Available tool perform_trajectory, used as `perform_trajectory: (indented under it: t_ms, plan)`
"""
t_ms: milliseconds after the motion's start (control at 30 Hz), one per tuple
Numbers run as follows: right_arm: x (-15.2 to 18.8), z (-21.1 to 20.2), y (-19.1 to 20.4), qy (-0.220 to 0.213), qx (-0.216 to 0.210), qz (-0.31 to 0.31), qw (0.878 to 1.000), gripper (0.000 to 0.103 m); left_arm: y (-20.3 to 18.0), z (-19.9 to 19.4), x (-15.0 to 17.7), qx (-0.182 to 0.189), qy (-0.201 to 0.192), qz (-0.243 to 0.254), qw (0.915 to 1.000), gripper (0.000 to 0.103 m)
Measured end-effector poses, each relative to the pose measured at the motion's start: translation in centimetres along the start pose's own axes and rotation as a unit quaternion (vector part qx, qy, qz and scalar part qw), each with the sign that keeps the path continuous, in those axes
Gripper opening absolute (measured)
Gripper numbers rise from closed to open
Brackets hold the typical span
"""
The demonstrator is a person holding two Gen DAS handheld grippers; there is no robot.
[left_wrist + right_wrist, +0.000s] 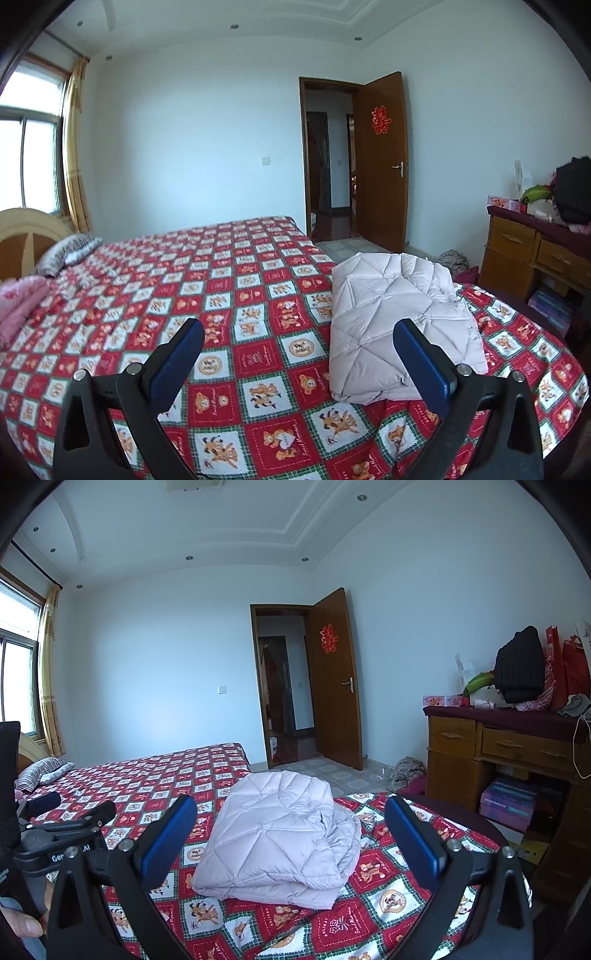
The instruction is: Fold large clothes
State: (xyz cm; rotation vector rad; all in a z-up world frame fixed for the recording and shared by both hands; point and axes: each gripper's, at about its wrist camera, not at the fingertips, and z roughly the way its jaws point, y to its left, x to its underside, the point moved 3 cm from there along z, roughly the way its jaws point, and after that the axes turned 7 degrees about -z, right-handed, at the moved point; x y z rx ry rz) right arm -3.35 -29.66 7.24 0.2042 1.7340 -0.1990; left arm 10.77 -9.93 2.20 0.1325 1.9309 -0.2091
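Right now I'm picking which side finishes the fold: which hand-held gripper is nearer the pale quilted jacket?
Right. The right hand-held gripper faces the folded jacket head-on; the left hand-held gripper sits off its left edge.

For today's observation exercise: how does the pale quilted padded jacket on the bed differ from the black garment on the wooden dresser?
The pale quilted padded jacket is light pinkish-white with diamond stitching; the black garment is dark and ribbed. The jacket lies flat on the red patterned bedspread; the black garment sits heaped among clutter on the wooden dresser. Both look folded.
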Motion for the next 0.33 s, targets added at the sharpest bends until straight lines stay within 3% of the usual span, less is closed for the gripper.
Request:
perform_trajectory:
  t_ms: [167,333]
  plan:
    - [0.20,0.21,0.26,0.007,-0.001,-0.002,1.000,0.103,0.72,0.38,0.07,0.008,0.000,-0.005,1.0000,0.102]
    - [0.55,0.46,0.45,0.014,-0.002,-0.004,1.000,0.103,1.10,0.59,0.01,-0.009,-0.010,0.003,0.9999,0.102]
